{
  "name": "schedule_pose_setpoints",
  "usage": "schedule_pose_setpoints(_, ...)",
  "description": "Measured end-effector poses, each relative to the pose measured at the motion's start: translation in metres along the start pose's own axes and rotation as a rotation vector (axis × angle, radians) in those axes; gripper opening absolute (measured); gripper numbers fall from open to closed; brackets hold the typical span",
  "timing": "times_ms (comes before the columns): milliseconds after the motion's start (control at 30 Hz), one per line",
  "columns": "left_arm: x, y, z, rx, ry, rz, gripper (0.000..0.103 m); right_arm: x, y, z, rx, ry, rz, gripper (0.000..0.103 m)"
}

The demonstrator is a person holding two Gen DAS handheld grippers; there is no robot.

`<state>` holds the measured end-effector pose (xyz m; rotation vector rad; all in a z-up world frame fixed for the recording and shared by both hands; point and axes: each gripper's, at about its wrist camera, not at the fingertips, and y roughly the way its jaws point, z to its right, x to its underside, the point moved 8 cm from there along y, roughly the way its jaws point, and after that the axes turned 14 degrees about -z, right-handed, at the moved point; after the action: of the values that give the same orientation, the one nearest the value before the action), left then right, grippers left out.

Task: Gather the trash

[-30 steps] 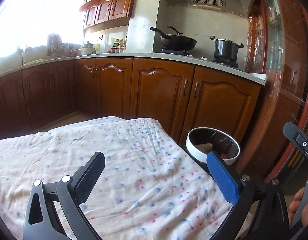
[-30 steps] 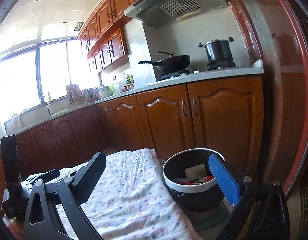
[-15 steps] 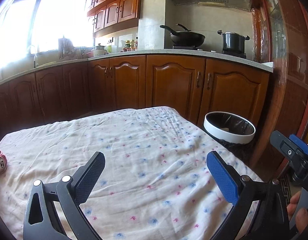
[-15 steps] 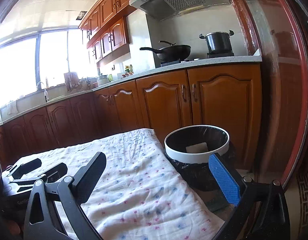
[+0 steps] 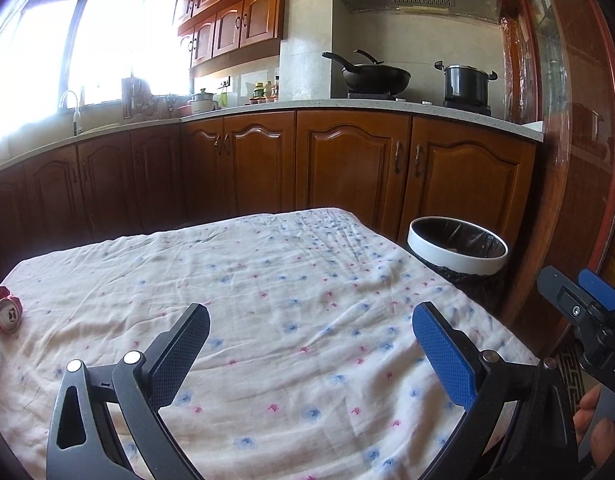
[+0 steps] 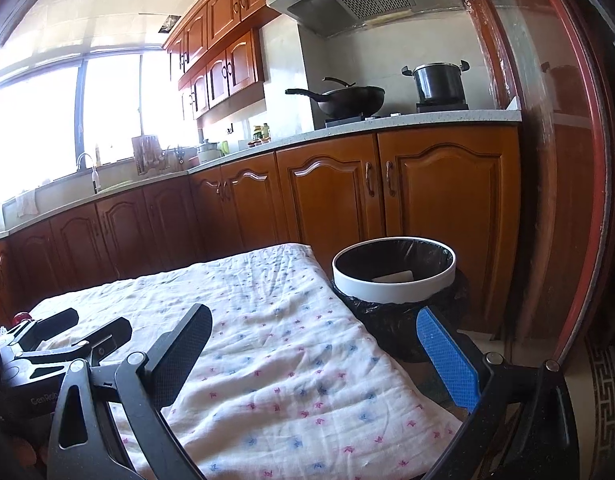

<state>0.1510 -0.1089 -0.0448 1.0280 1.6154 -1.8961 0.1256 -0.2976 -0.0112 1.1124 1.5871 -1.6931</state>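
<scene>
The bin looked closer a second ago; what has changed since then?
Both grippers pulled back from the bin, away over the flowered cloth. A crushed red can came into the left view at the cloth's far left. The left gripper and right gripper stayed open and empty; the bin stayed put.

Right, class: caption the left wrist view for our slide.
Open left gripper over floral tablecloth, crushed red can far left, lined bin right.
</scene>
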Motion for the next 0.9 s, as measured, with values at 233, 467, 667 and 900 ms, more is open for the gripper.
schedule_pose_setpoints(233,0.0006,-0.0009,-0.0023,0.004,0.012,0.005,0.102,0.0008,-0.0022,-0.0015,-0.005,-0.002,0.001,0.103)
schedule_pose_setpoints(467,0.0007,-0.0003,-0.004,0.007,0.023,0.008,0.102,0.0005,-0.0043,-0.0022,-0.009,-0.006,0.005,0.103)
schedule_pose_setpoints(667,0.0008,-0.0003,-0.0044,0.014,0.024,0.008,0.102,0.0002,-0.0045,-0.0021,-0.008,-0.006,0.005,0.103)
schedule_pose_setpoints(900,-0.0008,-0.0019,-0.0056,0.017,0.025,0.012,0.102,-0.0001,-0.0057,-0.003,-0.011,-0.006,0.006,0.103)
